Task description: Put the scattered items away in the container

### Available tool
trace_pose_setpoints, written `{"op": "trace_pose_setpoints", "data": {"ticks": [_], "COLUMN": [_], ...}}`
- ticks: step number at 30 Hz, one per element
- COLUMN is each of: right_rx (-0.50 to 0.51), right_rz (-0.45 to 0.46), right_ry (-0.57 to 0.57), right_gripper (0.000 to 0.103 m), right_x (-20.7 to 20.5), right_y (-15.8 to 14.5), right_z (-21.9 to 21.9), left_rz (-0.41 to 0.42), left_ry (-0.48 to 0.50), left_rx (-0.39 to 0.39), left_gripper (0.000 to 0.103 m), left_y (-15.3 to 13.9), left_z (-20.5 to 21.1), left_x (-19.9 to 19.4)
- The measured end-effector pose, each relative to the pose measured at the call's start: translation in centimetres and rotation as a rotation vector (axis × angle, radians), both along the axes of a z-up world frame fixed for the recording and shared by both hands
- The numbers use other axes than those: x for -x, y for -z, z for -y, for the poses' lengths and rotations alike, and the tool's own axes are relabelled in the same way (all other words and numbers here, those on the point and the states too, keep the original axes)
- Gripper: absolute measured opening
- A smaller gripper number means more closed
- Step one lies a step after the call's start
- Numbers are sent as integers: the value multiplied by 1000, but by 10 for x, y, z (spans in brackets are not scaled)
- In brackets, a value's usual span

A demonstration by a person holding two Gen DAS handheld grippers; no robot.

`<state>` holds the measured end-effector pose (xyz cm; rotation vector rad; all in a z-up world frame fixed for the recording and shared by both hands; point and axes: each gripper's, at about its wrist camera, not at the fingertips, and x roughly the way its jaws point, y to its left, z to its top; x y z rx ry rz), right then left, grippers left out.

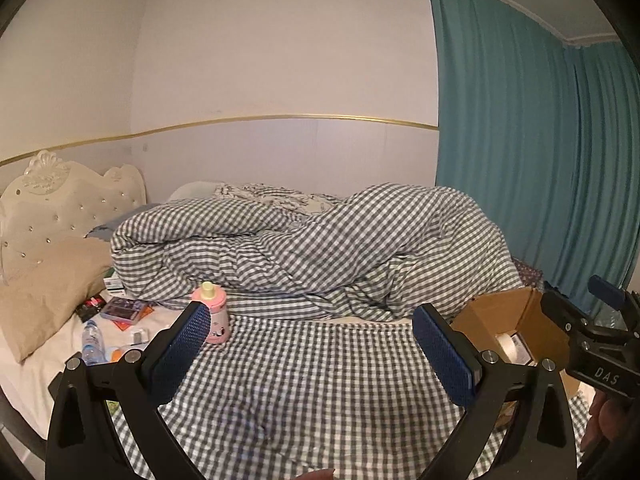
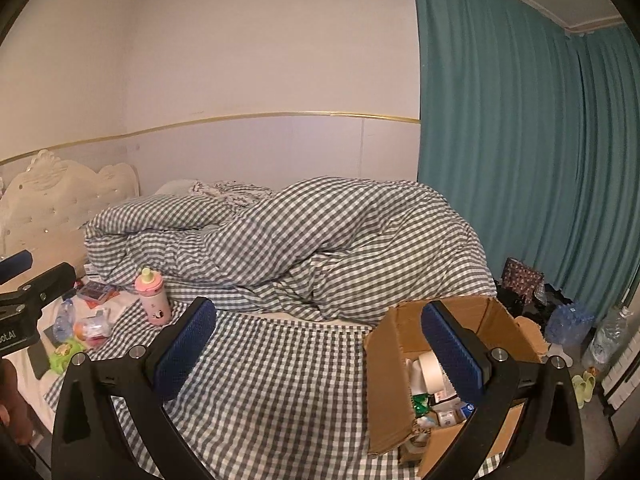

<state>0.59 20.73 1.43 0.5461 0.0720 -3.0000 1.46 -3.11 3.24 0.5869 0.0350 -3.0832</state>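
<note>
- Nearest, left wrist view: left gripper [image 1: 310,338], black frame with blue textured pads, jaws spread wide and holding nothing, over the grey-and-white checked sheet [image 1: 304,380]
- Right gripper [image 2: 318,338], same make; jaws likewise apart and empty; its right finger stands in front of the open brown cardboard box [image 2: 386,376]
- Box: near right on the bed; already contains a white tape roll [image 2: 430,368] and assorted small packets; part filled, by my judgement
- Pink drinking bottle with pale yellow cap [image 1: 214,314]: upright, far left of the left gripper, at the foot of the rumpled checked duvet [image 1: 320,248]; not yet stowed
- Left clutter on the white sheet, well apart from the box: clear plastic water bottle [image 1: 93,340]; purple flat box [image 1: 122,309]; smaller bits too small to identify
- Status: task under way; left-side items remain
</note>
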Motion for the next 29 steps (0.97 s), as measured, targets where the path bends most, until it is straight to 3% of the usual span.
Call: {"op": "trace_pose_setpoints", "data": {"ticks": [29], "right_rx": [-9], "right_rz": [68], "right_ry": [-4], "right_gripper": [103], "right_x": [5], "right_y": [16], "right_z": [1], "left_rz": [44], "left_ry": [13], "left_rx": [6], "left_gripper": [103], "left_y": [14], "left_z": [0], "left_x": [-2]}}
